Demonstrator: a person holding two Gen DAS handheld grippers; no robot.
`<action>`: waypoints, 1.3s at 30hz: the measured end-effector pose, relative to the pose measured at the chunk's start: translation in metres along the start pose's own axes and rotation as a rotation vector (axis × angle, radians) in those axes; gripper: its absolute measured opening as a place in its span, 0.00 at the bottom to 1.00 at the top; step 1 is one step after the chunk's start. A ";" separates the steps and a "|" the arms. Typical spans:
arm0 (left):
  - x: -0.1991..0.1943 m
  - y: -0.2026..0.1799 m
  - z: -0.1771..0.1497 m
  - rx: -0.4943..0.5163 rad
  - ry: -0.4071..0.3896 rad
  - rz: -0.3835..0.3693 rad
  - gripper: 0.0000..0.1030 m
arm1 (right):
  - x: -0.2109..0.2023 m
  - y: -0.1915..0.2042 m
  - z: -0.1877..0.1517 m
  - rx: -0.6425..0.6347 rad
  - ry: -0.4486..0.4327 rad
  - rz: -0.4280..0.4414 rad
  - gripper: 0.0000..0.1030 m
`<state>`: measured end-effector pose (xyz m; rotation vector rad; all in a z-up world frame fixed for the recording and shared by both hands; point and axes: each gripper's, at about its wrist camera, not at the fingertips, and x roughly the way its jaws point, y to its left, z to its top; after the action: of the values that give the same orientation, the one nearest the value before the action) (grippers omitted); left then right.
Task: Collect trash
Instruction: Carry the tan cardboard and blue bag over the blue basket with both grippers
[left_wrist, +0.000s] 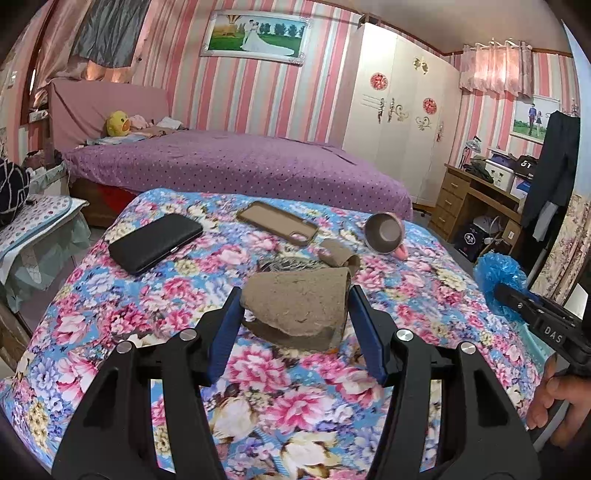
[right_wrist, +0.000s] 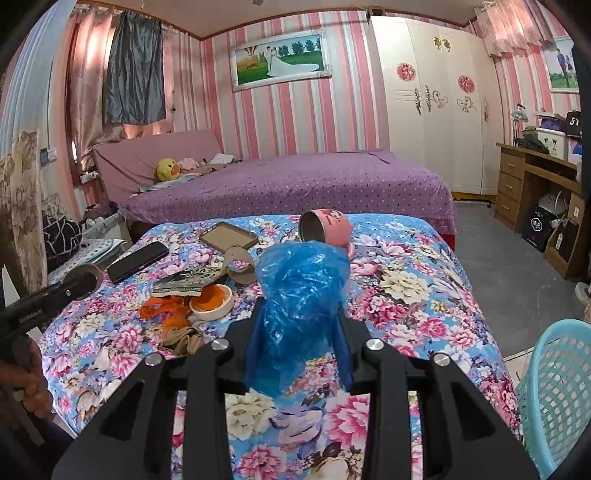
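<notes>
My left gripper (left_wrist: 295, 317) is shut on a torn brown cardboard tube (left_wrist: 295, 306) and holds it above the floral table cover (left_wrist: 295, 402); the tube also shows in the right wrist view (right_wrist: 86, 278). My right gripper (right_wrist: 299, 332) is shut on a crumpled blue plastic bag (right_wrist: 301, 306), also seen in the left wrist view (left_wrist: 496, 275). Orange peel (right_wrist: 168, 310), a white lid with orange residue (right_wrist: 211, 301), a patterned wrapper (right_wrist: 192, 282), a curled cardboard strip (right_wrist: 240, 264) and brown scraps (right_wrist: 183, 341) lie on the cover.
A black phone (left_wrist: 155, 242), a brown phone case (left_wrist: 277, 221) and a tipped pink mug (right_wrist: 327, 229) lie on the cover. A turquoise mesh basket (right_wrist: 557, 391) stands at the table's right side. A purple bed (right_wrist: 295, 184) is behind, a desk (right_wrist: 535, 184) right.
</notes>
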<state>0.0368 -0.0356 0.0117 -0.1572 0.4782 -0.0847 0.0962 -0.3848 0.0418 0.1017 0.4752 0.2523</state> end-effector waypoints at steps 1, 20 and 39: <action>-0.001 -0.004 0.003 0.009 -0.004 0.002 0.55 | -0.003 -0.002 0.002 0.012 -0.008 0.006 0.33; 0.000 -0.132 0.023 0.095 -0.035 -0.179 0.55 | -0.101 -0.122 0.015 0.039 -0.113 -0.230 0.33; 0.024 -0.355 -0.034 0.233 0.067 -0.550 0.55 | -0.200 -0.266 -0.049 0.202 -0.042 -0.566 0.33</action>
<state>0.0264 -0.3926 0.0321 -0.0538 0.4773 -0.6836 -0.0406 -0.6924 0.0449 0.1639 0.4686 -0.3527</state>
